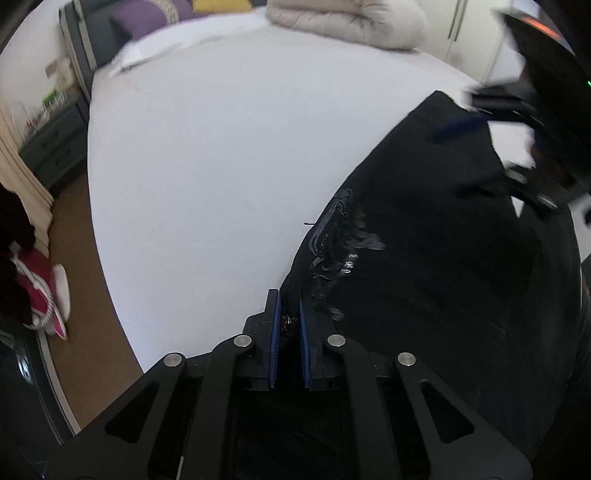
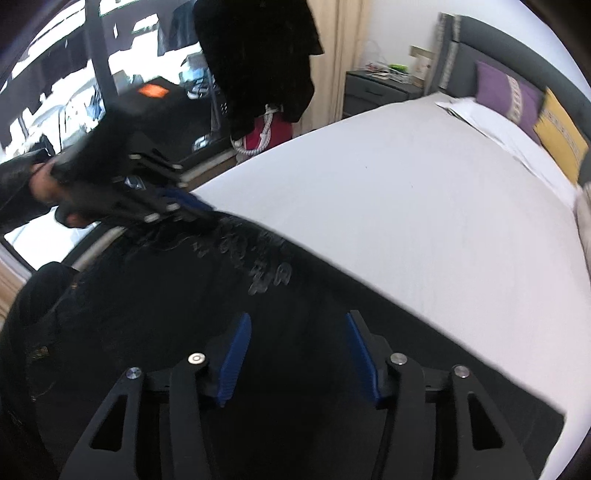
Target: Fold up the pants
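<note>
The black pants [image 1: 424, 258] lie across the near side of the white bed [image 1: 221, 166], pale printed lettering [image 1: 332, 243] along one edge. The left gripper [image 1: 287, 314] has its blue-padded jaws nearly pressed together at the corner of the fabric, with a small reddish bit showing between the pads. It looks like a pinch on the pants' edge, though the dark cloth makes the bite hard to confirm.

In the right wrist view, the right gripper [image 2: 297, 339] has its jaws spread wide, hovering over the middle of the pants [image 2: 184, 314] and holding nothing. The left gripper [image 2: 173, 206] appears blurred at the far corner, right by the lettering [image 2: 258, 266].

The risk, as I read it: that left pinch sits at the very edge, so a quick lift could let the fabric slip out, and the fold would collapse. With only one corner held, the cloth may also drag and bunch instead of folding flat. The right gripper coming down mid-panel could gather both layers.

There is plenty of open sheet beyond the pants toward the beige duvet [image 1: 343, 22] and the purple pillow [image 2: 506, 96]. The bed's edge is close on the left gripper's side, with brown floor [image 1: 85, 258] below, so the pants could slide off that way.
</note>
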The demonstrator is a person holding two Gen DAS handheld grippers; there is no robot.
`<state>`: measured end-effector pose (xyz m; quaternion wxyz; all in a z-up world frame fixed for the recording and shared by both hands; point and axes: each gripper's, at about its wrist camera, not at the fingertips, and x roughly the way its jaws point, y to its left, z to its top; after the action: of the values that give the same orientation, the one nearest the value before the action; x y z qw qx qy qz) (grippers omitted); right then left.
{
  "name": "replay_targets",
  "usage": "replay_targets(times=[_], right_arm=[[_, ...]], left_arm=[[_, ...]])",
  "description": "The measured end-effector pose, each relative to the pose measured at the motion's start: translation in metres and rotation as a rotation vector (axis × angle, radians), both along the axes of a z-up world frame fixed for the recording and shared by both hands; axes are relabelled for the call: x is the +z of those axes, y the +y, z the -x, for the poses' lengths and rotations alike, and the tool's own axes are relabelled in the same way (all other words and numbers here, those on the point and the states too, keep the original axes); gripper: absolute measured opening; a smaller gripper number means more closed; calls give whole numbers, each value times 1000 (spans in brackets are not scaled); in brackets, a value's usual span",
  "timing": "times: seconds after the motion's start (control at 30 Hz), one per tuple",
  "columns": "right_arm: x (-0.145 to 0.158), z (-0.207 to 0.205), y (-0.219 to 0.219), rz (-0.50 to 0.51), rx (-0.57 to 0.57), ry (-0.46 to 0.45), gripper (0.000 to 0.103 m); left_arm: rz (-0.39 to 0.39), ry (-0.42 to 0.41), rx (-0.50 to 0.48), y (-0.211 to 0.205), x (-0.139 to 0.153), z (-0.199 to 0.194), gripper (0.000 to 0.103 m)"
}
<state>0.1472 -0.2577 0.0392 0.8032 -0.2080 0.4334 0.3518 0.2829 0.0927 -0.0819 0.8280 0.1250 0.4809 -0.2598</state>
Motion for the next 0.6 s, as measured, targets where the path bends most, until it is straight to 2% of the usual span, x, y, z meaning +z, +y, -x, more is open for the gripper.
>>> replay_targets(times=[0.07, 0.17, 0.33, 0.37, 0.4, 0.43, 0.47, 0.5, 0.6], right_arm=[[-2, -9, 7, 31, 28, -5, 54], [-6, -26, 16, 95, 63, -7, 54], [-27, -46, 22, 200, 90, 40, 51], [-33, -50, 24, 224, 96, 63, 46], [-37, -53, 25, 245, 96, 73, 33], [-40, -55, 26, 256, 92, 76, 25], [-41, -57, 24, 249, 86, 83, 21], [-40, -57, 24, 238, 80, 95, 11], [-34, -59, 19, 180, 26, 143, 8]], left_arm=[[-3, -35, -11, 0, 7, 17, 8], [-28, -81, -31, -25, 5, 37, 8], [-20, -94, -36, -24, 9, 52, 8], [-18, -96, -33, -23, 9, 54, 8], [-14, -96, -30, -22, 10, 57, 8], [-11, -96, -29, -23, 11, 58, 8], [-8, -95, -29, -23, 11, 61, 8], [-7, -96, -29, -27, 11, 61, 8], [4, -98, -22, -24, 14, 61, 8]])
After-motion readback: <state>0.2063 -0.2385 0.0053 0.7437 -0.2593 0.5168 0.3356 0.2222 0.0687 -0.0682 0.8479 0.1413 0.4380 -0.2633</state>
